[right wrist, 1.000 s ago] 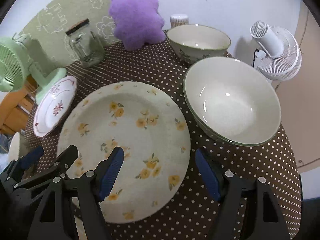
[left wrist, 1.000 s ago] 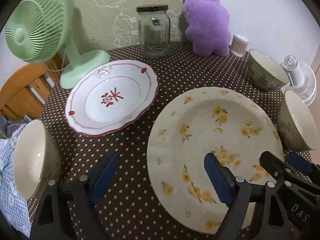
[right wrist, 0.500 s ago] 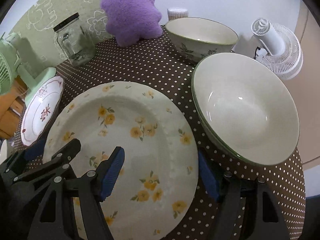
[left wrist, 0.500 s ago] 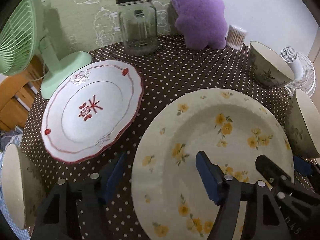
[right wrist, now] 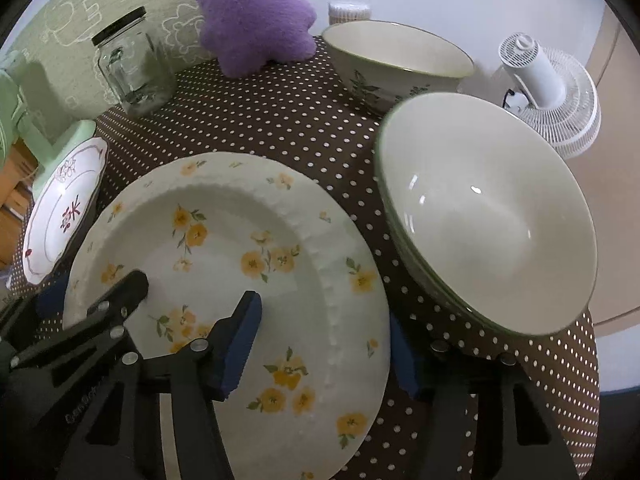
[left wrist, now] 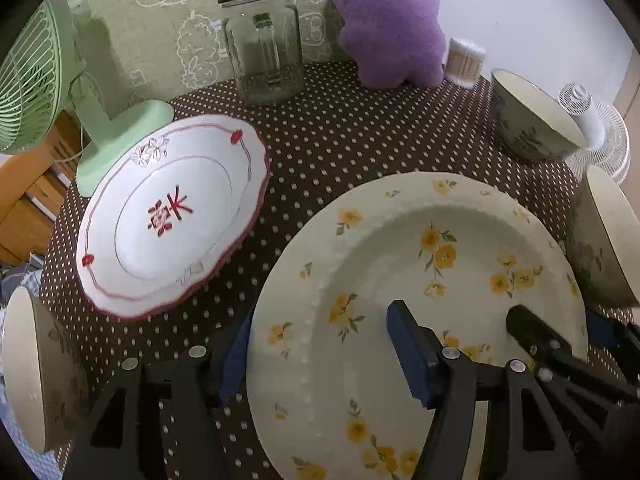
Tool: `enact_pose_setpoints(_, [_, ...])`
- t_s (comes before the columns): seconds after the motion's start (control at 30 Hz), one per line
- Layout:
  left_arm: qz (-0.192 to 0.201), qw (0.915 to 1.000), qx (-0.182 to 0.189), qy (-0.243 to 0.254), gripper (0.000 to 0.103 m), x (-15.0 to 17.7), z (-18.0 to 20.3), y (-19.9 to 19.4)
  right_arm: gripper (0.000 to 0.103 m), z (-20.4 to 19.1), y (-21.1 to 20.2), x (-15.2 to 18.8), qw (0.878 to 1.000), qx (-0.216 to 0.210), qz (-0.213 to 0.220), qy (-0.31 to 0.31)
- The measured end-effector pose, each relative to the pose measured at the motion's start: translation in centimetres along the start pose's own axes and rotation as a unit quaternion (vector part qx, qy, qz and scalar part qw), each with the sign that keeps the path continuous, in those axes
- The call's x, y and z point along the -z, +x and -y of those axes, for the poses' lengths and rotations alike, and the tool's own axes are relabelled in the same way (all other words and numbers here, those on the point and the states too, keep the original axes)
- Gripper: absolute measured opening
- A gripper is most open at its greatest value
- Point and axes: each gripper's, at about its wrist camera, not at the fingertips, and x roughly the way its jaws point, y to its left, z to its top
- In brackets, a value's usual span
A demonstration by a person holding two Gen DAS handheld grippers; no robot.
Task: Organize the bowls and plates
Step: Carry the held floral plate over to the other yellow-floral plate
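A large cream plate with yellow flowers point(left wrist: 400, 280) point(right wrist: 240, 260) lies on the dotted table. My left gripper point(left wrist: 320, 352) is open and straddles its left rim, one finger over the plate, one outside it. My right gripper point(right wrist: 324, 344) is open and straddles its right rim the same way. A white plate with red trim point(left wrist: 172, 212) point(right wrist: 60, 208) lies to the left. One cream bowl point(right wrist: 484, 212) point(left wrist: 604, 240) stands right of the flower plate, a second point(right wrist: 396, 60) point(left wrist: 532, 120) behind it, a third point(left wrist: 36, 368) at the far left.
A glass jar point(left wrist: 262, 40), a purple plush toy point(left wrist: 390, 24) and a small cotton-swab tub point(left wrist: 464, 62) stand at the back. A green fan point(left wrist: 60, 80) stands at the back left, a white fan point(right wrist: 548, 92) beyond the table's right edge.
Both grippers have moved forward and down onto the flower plate's edges; the plate now fills more of both views. Their jaws stay open.
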Motion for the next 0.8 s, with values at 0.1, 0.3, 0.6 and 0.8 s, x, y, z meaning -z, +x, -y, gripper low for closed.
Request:
enact_pose_setpoints(0.1, [-0.014,0.9999,0.001,-0.002,0.067,0.5,0.1,-0.3,0.063,0.2,-0.2,0.5,1.0,0.002,-0.002,0.0])
enact_pose_setpoints(0.3, [-0.015,0.9999,0.003,-0.005,0.069,0.9,0.3,-0.4,0.064,0.3,-0.4,1.0,1.0,0.003,0.0,-0.003])
enact_pose_setpoints(0.6, [-0.017,0.9998,0.002,0.009,0.068,0.9,0.6,-0.8,0.063,0.5,-0.5,1.1,1.0,0.006,-0.018,0.019])
enact_pose_setpoints(0.8, [-0.021,0.9996,0.016,0.001,0.067,0.9,0.7,-1.7,0.063,1.0,-1.8,0.8,1.0,0.012,-0.002,0.021])
